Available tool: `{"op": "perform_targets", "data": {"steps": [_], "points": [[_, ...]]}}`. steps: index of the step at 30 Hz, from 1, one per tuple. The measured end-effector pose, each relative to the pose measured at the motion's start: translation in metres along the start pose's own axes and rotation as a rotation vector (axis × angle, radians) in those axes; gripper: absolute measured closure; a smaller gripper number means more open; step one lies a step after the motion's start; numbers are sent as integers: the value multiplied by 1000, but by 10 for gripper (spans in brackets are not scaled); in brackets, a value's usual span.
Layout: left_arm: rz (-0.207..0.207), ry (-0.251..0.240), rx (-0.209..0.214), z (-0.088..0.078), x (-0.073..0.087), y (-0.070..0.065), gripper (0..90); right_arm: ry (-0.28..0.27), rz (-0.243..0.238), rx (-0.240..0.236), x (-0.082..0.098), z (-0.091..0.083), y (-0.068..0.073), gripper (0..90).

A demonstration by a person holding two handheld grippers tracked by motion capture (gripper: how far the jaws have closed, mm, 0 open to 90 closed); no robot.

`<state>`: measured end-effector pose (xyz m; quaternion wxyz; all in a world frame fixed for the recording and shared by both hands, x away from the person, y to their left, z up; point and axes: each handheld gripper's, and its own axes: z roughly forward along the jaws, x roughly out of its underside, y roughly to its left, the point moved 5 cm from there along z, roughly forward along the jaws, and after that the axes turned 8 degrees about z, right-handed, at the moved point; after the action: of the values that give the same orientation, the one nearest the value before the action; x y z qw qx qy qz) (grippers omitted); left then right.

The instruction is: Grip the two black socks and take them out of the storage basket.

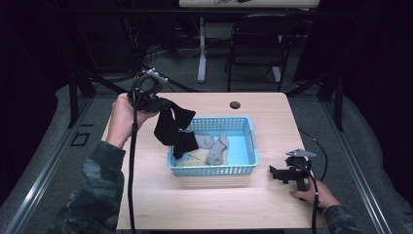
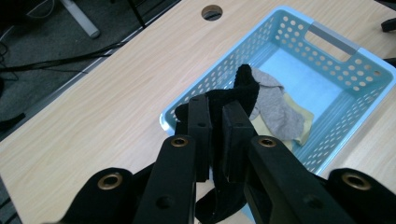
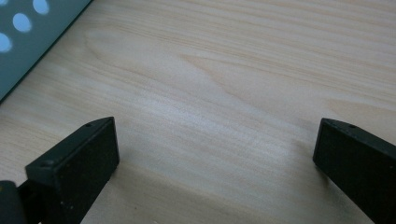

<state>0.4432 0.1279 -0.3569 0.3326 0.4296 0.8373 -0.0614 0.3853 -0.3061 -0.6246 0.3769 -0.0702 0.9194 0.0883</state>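
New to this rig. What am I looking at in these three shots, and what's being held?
No robot arm here: a person holds a two-fingered gripper in each hand at a wooden table. The high view looks down from above; the other two come from cameras riding on each gripper, looking along its black fingers.

On the table sits a blue basket with a grey sock and something yellow inside.

The left gripper is shut on a black sock, lifted so it hangs over the basket's left edge. The right gripper rests open on the table right of the basket, holding nothing.
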Motion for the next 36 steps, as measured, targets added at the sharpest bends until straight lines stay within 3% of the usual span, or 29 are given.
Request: {"op": "perform_targets", "data": {"steps": [14,25,36], "points": [[-79,12,-60,-24,34,30,843,0,0,0,0,0,0,0],[-170,36,-102,-33,80,53,843,0,0,0,0,0,0,0],[-270,80,-103,-17,127,68,843,0,0,0,0,0,0,0]]}}
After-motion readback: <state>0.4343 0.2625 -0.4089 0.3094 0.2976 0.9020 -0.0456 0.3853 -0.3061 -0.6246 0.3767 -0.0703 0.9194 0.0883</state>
